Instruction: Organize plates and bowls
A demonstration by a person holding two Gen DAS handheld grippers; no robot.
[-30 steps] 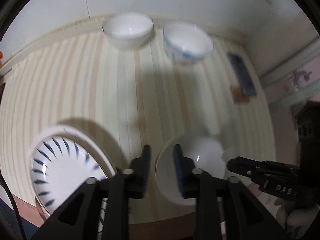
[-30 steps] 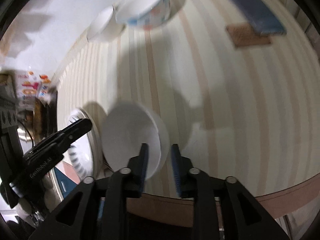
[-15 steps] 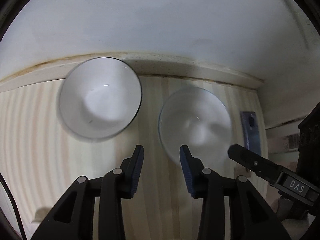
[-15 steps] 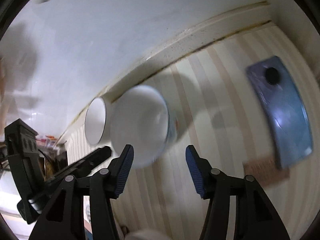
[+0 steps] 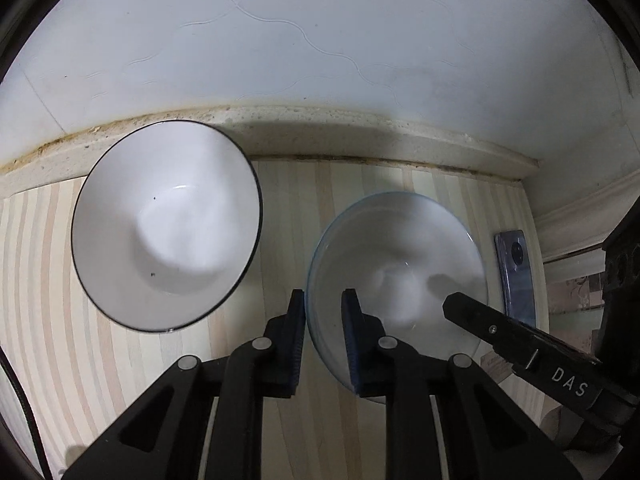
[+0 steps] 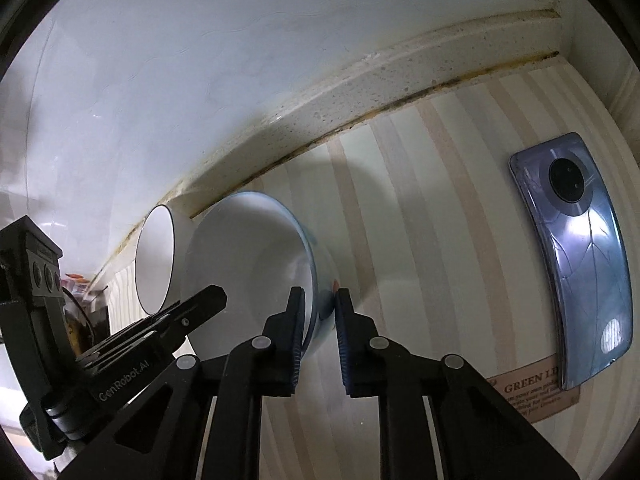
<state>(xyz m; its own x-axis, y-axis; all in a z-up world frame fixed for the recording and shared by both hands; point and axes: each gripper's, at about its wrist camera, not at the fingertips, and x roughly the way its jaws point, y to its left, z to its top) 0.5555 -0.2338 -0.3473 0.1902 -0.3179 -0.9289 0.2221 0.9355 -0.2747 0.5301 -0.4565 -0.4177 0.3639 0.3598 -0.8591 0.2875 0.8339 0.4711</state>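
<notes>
Two bowls stand at the back of the striped table by the wall. A white bowl with a dark rim (image 5: pixel 166 224) is on the left; it also shows in the right wrist view (image 6: pixel 154 258). A blue-patterned bowl (image 5: pixel 400 272) is on the right. My left gripper (image 5: pixel 323 320) straddles its near-left rim, one finger outside, one inside, jaws narrow. My right gripper (image 6: pixel 316 312) straddles the same bowl's (image 6: pixel 248 272) right rim and looks closed on it. The right gripper's finger (image 5: pixel 480 320) shows in the left wrist view.
A blue-grey phone (image 6: pixel 576 256) lies on the table to the right of the bowls, also seen in the left wrist view (image 5: pixel 516 276). A brown card (image 6: pixel 536 394) lies under its near end. The wall ledge (image 5: pixel 320 124) runs right behind the bowls.
Both grippers left the plates at the table's front and moved to the back. They opened on the way, then narrowed onto the rim of the blue-patterned bowl.
</notes>
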